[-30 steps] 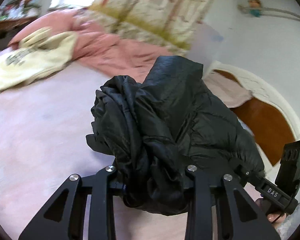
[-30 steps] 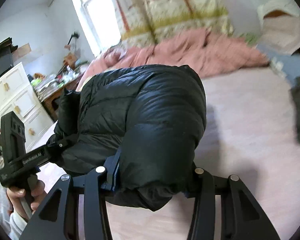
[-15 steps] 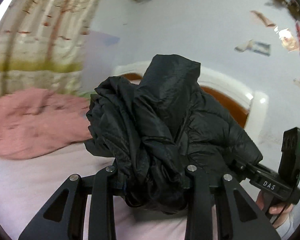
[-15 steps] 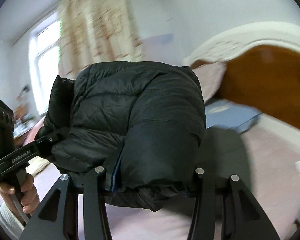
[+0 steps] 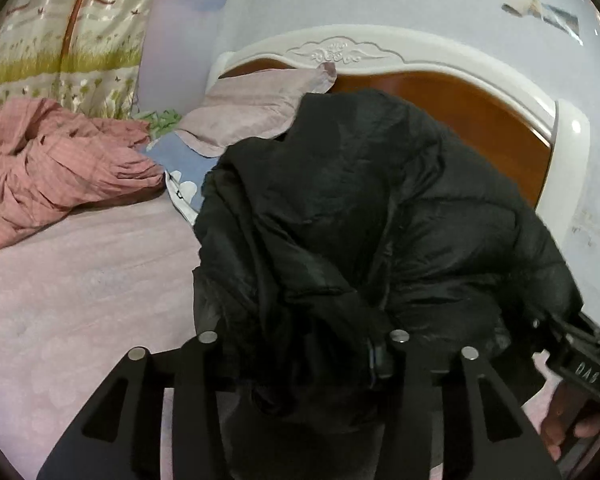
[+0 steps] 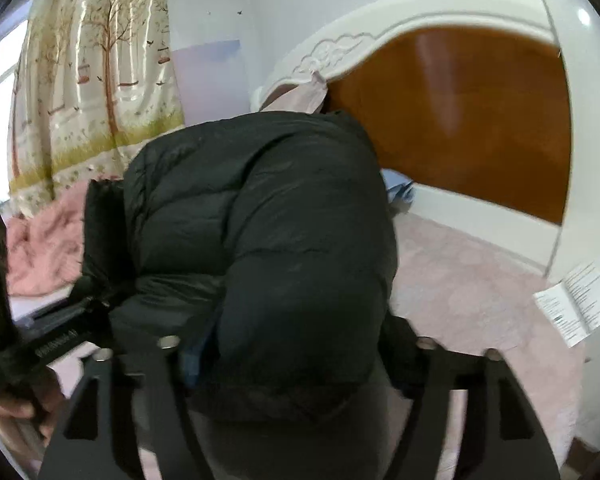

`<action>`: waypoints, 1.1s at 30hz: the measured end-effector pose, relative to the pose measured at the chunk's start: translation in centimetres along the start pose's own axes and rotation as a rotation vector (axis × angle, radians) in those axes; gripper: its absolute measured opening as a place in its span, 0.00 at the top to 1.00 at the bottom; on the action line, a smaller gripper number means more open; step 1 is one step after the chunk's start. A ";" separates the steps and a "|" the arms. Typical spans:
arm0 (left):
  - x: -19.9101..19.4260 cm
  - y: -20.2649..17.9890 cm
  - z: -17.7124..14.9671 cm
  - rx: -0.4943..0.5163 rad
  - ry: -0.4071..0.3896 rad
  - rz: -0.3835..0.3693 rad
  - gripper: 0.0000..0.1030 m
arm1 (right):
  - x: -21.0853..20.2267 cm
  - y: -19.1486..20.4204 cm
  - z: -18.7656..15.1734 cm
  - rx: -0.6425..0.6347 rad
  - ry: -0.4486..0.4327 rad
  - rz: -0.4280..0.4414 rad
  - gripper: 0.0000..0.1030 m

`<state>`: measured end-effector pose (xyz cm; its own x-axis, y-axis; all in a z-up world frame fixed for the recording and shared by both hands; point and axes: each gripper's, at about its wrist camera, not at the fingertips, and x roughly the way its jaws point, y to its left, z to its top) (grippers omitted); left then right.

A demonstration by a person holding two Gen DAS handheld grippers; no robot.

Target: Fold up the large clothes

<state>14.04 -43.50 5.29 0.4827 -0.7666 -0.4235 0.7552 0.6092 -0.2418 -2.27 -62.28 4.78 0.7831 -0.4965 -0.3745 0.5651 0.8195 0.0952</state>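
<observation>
A folded black puffer jacket (image 5: 380, 216) fills the middle of both views; it also shows in the right wrist view (image 6: 268, 232). My left gripper (image 5: 300, 356) is shut on one end of the bundle. My right gripper (image 6: 288, 360) is shut on the other end. The jacket hangs between them, held just above the pink bed sheet (image 5: 72, 288). Each gripper appears at the edge of the other's view: the right one at the lower right of the left wrist view (image 5: 580, 364), the left one at the lower left of the right wrist view (image 6: 56, 340).
A white and brown headboard (image 5: 480, 112) stands ahead, with a pink pillow (image 5: 256, 108) and a blue pillow (image 5: 180, 164) against it. A crumpled pink quilt (image 5: 48, 164) lies at the left. A paper leaflet (image 6: 576, 304) lies on the sheet at the right.
Both grippers have swung with the jacket from facing the window and quilt round to the headboard end of the bed, and the bundle has come lower toward the sheet. Both grips are unchanged.
</observation>
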 end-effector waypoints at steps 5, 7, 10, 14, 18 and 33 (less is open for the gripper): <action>-3.0 -1.6 0.6 0.089 -0.069 0.127 0.12 | -2.1 0.8 0.4 0.049 -0.025 -0.019 0.06; -6.3 -2.6 0.4 0.122 -0.158 0.193 0.03 | -3.9 1.6 0.8 0.022 -0.045 -0.056 0.06; -11.0 -2.4 1.2 0.099 -0.216 0.201 0.03 | -7.2 2.6 1.5 0.018 -0.074 -0.049 0.06; -18.7 -2.6 1.6 0.110 -0.353 0.254 0.00 | -12.5 4.3 2.3 0.039 -0.151 -0.008 0.00; -24.9 -1.9 0.6 0.122 -0.418 0.276 0.00 | -17.1 8.0 2.4 0.023 -0.181 0.126 0.00; -25.8 6.5 -11.0 0.117 -0.312 0.536 0.00 | -16.3 17.9 -9.3 -0.040 -0.121 0.190 0.00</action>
<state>1.62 -17.54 5.00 0.9011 -0.3945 -0.1799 0.4072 0.9125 0.0384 -7.40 -36.86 3.98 0.9015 -0.3606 -0.2394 0.3953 0.9112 0.1163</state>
